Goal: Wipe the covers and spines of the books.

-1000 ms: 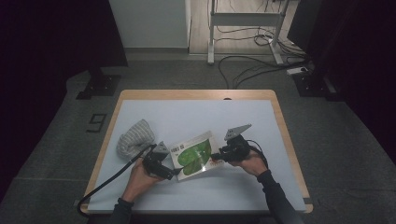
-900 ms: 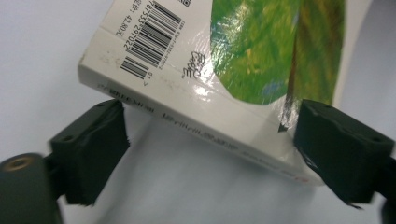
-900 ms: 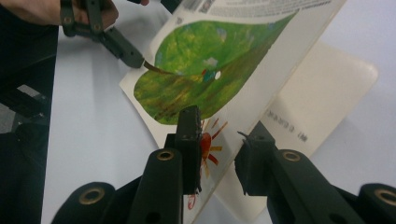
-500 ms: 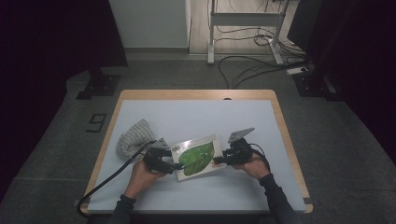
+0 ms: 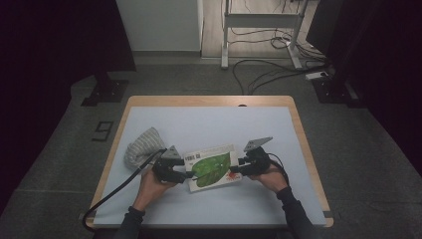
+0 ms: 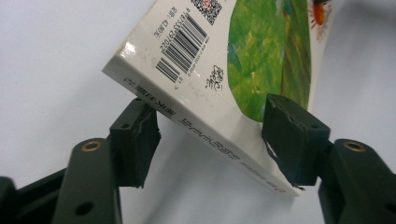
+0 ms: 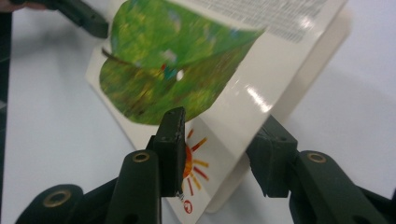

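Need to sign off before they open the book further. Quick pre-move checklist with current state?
1. Left gripper on the spine edge of the book: ok, jaws straddle it.
2. Left jaws clamped tight: cannot tell.
3. Right gripper on the cover's edge: ok, jaws either side.
4. Cover lifted off the pages: ok, raised in the right gripper view.
5. Cloth apart from the book: ok.
6. Table beyond the book free: ok.
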Demonstrator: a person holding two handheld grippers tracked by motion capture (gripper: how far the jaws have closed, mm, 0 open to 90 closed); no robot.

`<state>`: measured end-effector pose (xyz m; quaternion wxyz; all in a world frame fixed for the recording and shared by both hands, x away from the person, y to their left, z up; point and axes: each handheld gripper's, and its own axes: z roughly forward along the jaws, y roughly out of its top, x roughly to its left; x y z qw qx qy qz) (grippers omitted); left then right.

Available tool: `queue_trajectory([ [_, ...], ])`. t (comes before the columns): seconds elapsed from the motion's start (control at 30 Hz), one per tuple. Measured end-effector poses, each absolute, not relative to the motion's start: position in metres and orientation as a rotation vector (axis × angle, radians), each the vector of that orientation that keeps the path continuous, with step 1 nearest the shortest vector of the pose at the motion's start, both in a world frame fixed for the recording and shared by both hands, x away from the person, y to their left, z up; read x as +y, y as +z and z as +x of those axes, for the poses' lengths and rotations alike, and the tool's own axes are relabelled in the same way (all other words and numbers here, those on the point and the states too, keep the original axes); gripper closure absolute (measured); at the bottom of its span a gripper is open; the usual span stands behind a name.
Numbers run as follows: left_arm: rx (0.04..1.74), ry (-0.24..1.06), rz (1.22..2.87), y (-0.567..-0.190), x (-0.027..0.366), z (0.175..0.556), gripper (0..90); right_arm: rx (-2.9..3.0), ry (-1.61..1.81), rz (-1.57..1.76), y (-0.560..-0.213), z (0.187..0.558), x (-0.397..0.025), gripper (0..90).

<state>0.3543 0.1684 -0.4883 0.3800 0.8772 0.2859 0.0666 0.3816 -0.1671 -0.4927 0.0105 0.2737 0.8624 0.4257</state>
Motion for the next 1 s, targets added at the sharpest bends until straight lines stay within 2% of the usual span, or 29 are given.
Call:
queue_trajectory([
  [0.23, 0.729, 0.17, 2.237, -0.488, 0.168, 0.354, 38.8, 2.646, 1.296, 0.872, -0.487, 0.383, -0.166, 52.3],
  [0.3, 0.722, 0.172, 2.235, -0.488, 0.168, 0.354, 39.2, 2.614, 1.276, 0.891, -0.485, 0.383, -0.166, 46.3],
  [0.53, 0.704, 0.179, 2.248, -0.486, 0.166, 0.354, 41.8, 2.639, 1.229, 0.957, -0.49, 0.391, -0.164, 37.9],
  [0.63, 0.694, 0.194, 2.267, -0.483, 0.163, 0.354, 42.2, 2.652, 1.247, 0.979, -0.494, 0.394, -0.162, 38.3],
  [0.77, 0.69, 0.206, 2.288, -0.479, 0.16, 0.356, 43.3, 2.65, 1.272, 0.996, -0.492, 0.395, -0.16, 44.9],
  [1.0, 0.698, 0.192, 2.263, -0.473, 0.163, 0.36, 49.9, 2.634, 1.27, 0.997, -0.485, 0.394, -0.163, 50.5],
])
